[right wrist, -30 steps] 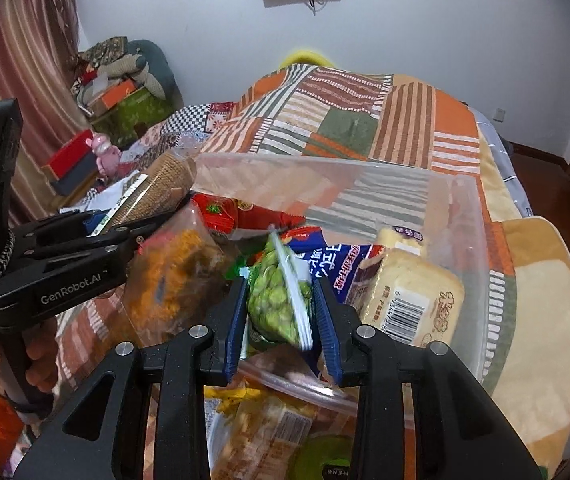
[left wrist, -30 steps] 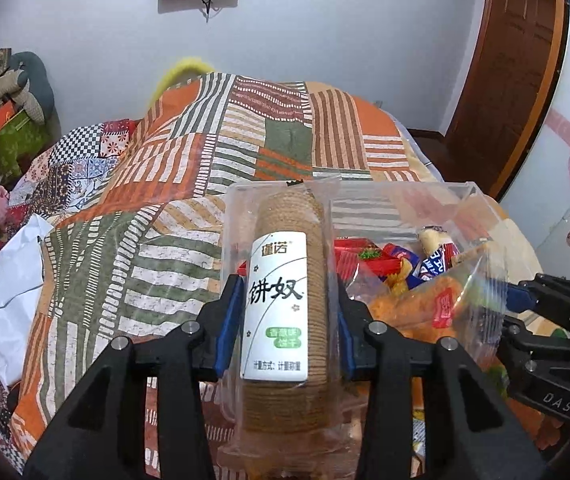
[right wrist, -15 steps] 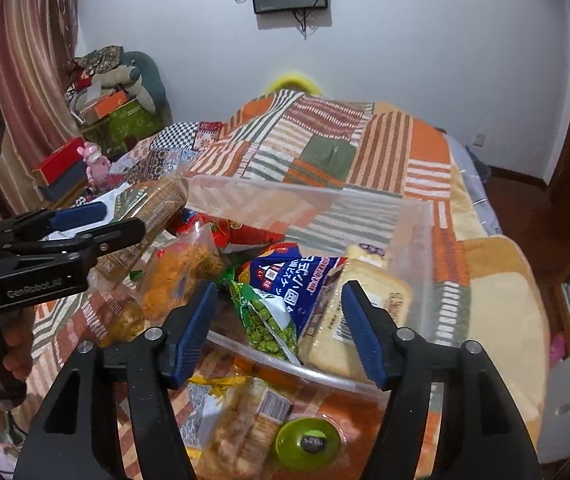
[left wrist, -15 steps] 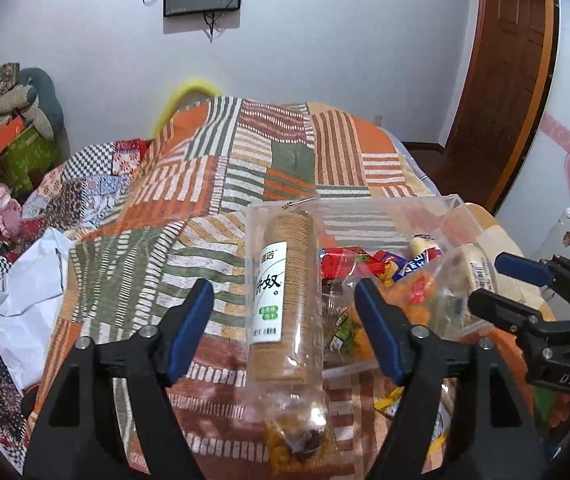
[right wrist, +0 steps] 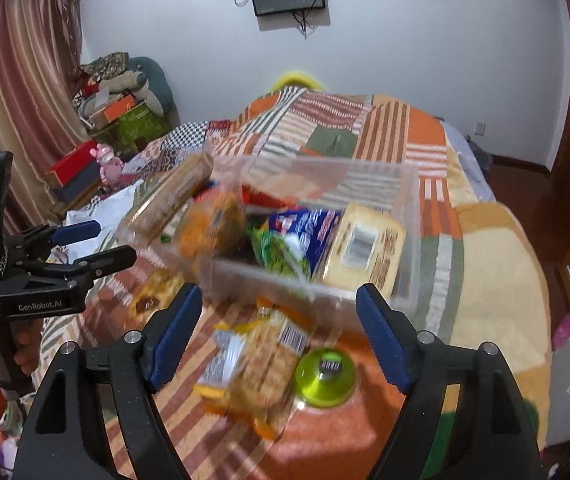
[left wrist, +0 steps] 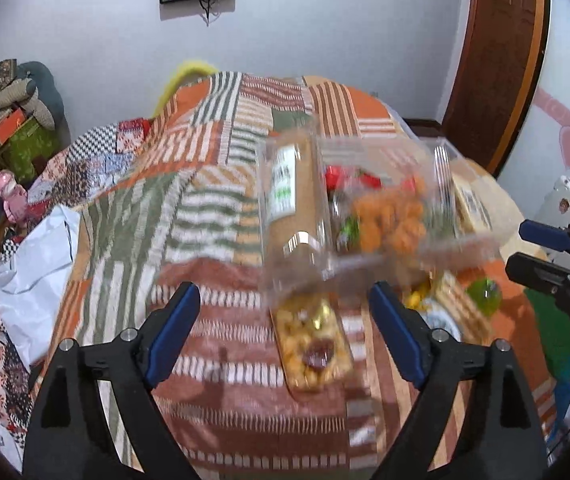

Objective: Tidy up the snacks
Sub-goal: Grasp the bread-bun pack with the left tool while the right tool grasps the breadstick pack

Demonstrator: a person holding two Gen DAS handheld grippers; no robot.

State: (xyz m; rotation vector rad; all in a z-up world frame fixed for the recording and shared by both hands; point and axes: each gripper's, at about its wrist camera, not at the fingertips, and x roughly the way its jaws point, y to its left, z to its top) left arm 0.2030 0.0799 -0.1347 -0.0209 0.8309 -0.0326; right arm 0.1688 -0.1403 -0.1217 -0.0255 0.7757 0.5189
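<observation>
A clear plastic bin (right wrist: pixel 409 248) sits on the patchwork bed and holds several snacks: a tall biscuit roll (left wrist: pixel 289 192) leaning at its left end, an orange snack bag (left wrist: pixel 389 220), a green pea bag (right wrist: pixel 281 252), a blue bag (right wrist: pixel 305 224) and a pale cake pack (right wrist: pixel 365 244). My left gripper (left wrist: pixel 285 332) is open and empty, short of the bin. My right gripper (right wrist: pixel 281 332) is open and empty too. On the bed before the bin lie a yellow nut pack (left wrist: pixel 313 344), a cracker pack (right wrist: pixel 257 364) and a green jelly cup (right wrist: pixel 325 376).
The striped patchwork quilt (left wrist: pixel 205 216) covers the bed. A white plastic bag (left wrist: pixel 37 256) lies at the bed's left edge. Boxes and a pink toy (left wrist: pixel 5 188) are stacked by the left wall. A brown door (left wrist: pixel 493 60) is at the right.
Both grippers opened, letting go of the biscuit roll and the pea bag in the bin, then pulled back and up from the bin. Loose snacks in front of it came into view.
</observation>
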